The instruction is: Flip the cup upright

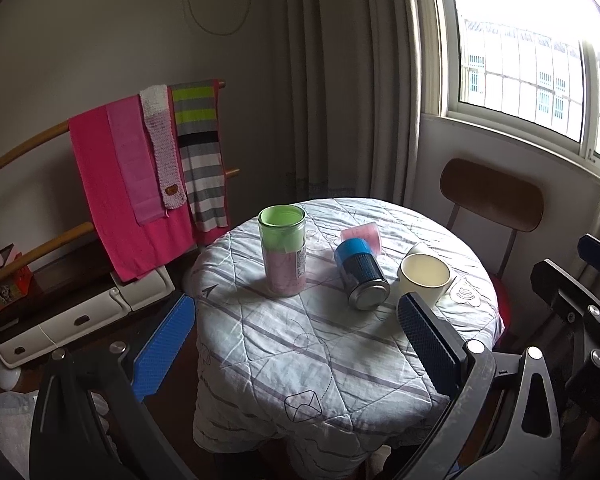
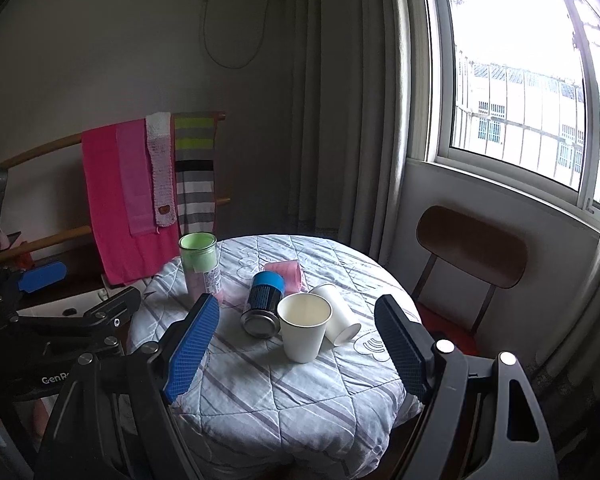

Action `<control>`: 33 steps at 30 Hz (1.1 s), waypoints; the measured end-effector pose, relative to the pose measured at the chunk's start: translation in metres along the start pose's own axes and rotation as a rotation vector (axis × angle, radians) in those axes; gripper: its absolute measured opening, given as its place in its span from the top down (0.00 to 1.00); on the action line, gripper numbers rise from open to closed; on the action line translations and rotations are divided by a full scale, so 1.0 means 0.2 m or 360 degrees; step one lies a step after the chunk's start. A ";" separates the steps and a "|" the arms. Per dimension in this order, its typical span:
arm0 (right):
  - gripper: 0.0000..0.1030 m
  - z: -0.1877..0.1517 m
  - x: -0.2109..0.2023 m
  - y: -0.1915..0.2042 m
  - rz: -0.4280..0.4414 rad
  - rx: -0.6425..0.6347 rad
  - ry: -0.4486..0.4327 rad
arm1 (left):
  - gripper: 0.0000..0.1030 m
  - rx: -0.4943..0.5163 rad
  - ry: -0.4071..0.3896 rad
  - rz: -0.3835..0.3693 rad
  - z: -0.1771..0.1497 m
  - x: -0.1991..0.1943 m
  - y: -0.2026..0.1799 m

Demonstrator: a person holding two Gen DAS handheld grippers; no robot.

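We hold our left gripper [image 1: 296,312] and right gripper [image 2: 298,320] spread wide and empty above the round quilted table [image 2: 300,392]. One white paper cup [image 2: 305,326] stands upright near its front. Just beside it, a second white paper cup [image 2: 340,314] lies tipped over.

I'm seeing the left gripper [image 1: 296,344] hanging with jaws spread wide, nothing between the pads. The right gripper [image 2: 298,344] is gaping the same way, sitting at about 3 o'clock of the left, both pointing toward 12.
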State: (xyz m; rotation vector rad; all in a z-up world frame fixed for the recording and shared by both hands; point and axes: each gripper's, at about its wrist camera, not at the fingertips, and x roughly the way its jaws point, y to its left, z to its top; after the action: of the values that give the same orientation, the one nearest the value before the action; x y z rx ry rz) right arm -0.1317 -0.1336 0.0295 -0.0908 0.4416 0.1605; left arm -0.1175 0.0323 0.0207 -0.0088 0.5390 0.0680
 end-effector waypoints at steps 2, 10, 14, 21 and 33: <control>0.21 0.00 -0.01 0.00 0.0007 0.0007 -0.0009 | 0.00 -0.0003 0.0000 -0.0001 0.00 0.00 0.00; 0.21 0.00 -0.01 -0.02 0.0009 0.0008 0.0002 | 0.00 -0.0033 -0.0009 0.0033 0.02 -0.01 0.00; 0.21 0.00 0.01 -0.04 0.0004 0.0018 0.0009 | 0.00 -0.0023 -0.0004 0.0037 0.02 0.01 -0.03; 0.21 0.01 0.03 -0.07 0.0019 0.0034 0.0010 | 0.00 -0.0039 -0.0022 0.0044 0.04 0.02 -0.04; 0.21 -0.02 0.11 -0.12 0.0085 0.0034 -0.0097 | 0.00 -0.0081 -0.0086 0.0137 0.04 0.10 -0.10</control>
State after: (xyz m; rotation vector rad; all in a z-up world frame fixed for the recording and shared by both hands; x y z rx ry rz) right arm -0.1099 -0.1555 0.0169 -0.0527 0.3848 0.2104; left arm -0.0959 0.0133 0.0170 -0.0334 0.4836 0.1656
